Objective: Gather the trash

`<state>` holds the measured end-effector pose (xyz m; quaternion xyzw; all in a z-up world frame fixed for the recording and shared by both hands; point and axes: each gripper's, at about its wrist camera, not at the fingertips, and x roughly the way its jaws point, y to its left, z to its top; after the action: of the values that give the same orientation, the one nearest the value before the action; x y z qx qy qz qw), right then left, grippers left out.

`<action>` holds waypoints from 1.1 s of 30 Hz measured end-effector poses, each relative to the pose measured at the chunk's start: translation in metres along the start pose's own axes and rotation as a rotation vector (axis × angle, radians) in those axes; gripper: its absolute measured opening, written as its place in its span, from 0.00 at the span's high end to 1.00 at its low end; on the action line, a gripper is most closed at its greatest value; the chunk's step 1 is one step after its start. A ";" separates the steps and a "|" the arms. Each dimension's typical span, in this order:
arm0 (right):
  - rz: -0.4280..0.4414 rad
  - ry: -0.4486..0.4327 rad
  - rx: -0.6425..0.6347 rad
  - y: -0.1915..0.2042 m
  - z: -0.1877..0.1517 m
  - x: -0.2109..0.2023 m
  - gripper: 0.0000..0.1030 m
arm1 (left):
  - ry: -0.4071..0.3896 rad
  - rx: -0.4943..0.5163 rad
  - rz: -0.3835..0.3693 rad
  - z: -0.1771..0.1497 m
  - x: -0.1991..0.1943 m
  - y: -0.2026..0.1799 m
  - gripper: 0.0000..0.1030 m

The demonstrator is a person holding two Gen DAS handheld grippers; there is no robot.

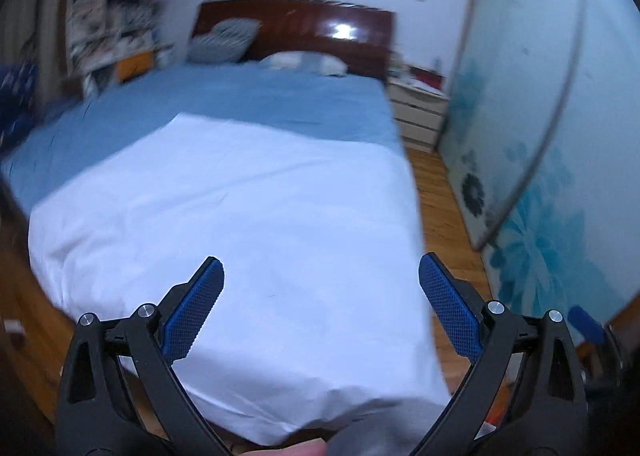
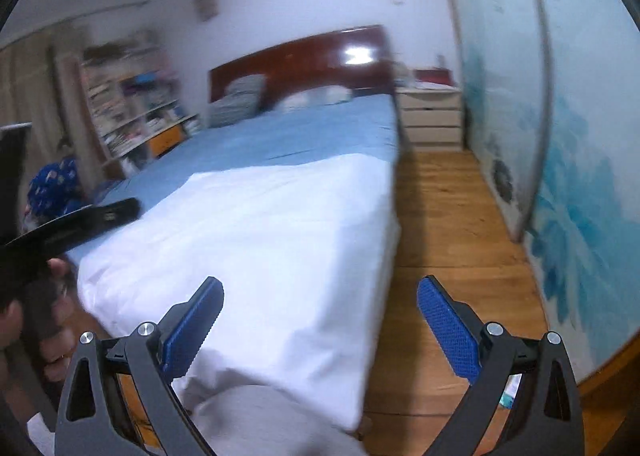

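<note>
Both tongs gape wide and carry nothing: left gripper [image 1: 321, 276] hangs over the white duvet [image 1: 240, 215], right gripper [image 2: 320, 296] over the bed's edge and wooden floor [image 2: 452, 223]. No trash shows clearly in either blurred view, so collecting looks unstarted.

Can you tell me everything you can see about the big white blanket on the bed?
The white blanket looks like soft, smooth cloth with a few gentle creases. It lies flat over the foot end of the bed, on top of the blue sheet, which stays bare toward the pillows. Its near edge and one side hang down over the mattress toward the wooden floor. Neither gripper touches it.
</note>
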<state>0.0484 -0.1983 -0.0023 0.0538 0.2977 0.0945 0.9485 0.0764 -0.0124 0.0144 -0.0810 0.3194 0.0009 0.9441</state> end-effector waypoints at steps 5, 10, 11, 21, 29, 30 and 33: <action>0.004 -0.028 -0.071 0.046 -0.018 0.001 0.07 | -0.002 -0.031 0.028 0.000 0.010 0.017 0.06; -0.004 -0.030 -0.110 0.062 -0.028 -0.001 0.07 | -0.032 0.004 0.012 -0.007 -0.004 0.017 0.06; -0.009 -0.010 -0.101 0.062 -0.029 0.003 0.07 | -0.035 0.012 0.009 -0.006 -0.004 0.015 0.06; -0.004 0.031 -0.104 0.057 -0.028 0.021 0.07 | -0.047 -0.011 0.019 -0.010 -0.014 0.023 0.06; 0.001 0.064 -0.076 0.050 -0.027 0.031 0.07 | -0.056 -0.007 0.035 -0.012 -0.019 0.019 0.06; 0.002 0.070 -0.070 0.049 -0.027 0.032 0.07 | -0.054 -0.006 0.035 -0.011 -0.019 0.019 0.06; 0.002 0.081 -0.057 0.048 -0.025 0.033 0.07 | -0.036 -0.001 0.055 -0.010 -0.015 0.019 0.06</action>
<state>0.0529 -0.1431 -0.0336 0.0234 0.3329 0.1061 0.9367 0.0569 0.0057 0.0127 -0.0727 0.3044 0.0283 0.9493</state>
